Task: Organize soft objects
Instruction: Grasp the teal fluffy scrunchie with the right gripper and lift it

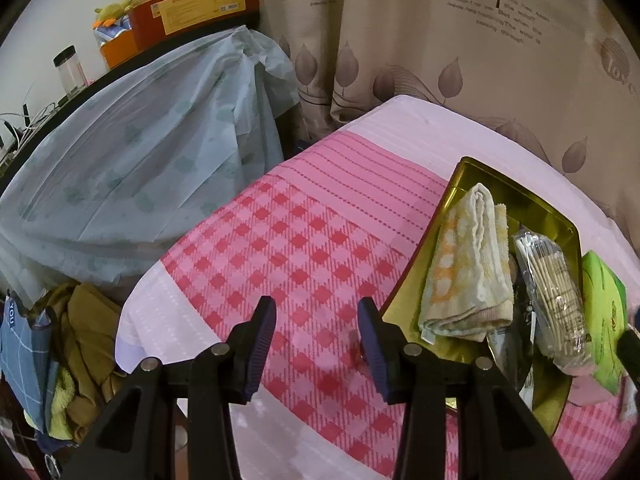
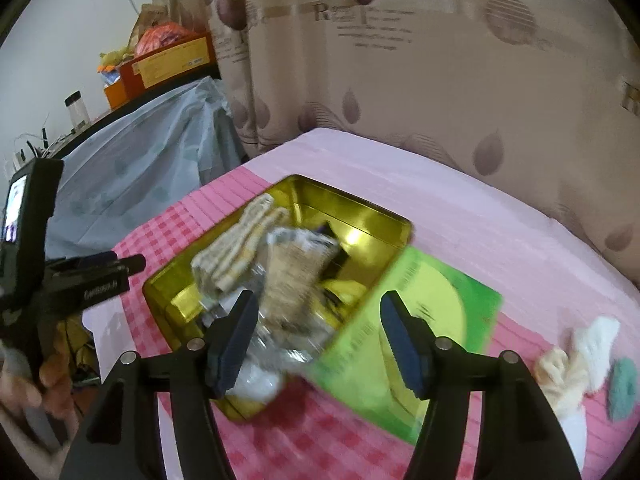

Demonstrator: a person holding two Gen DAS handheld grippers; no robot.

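Both tongs stood wide and empty. The small socks (image 2: 588,364) lay on the bedspread (image 2: 460,216), off to the right gripper's (image 2: 320,344) right, well away from the left gripper (image 1: 316,352); the gold tin (image 2: 360,208) lay just ahead.

That gold tin (image 1: 472,172) is looking like shiny, glossy metal. The towel (image 1: 468,264) inside is showing nubby terry cloth, the packet (image 1: 556,304) crinkly clear plastic, and the bedsheet (image 1: 304,240) is looking like matt woven cotton.
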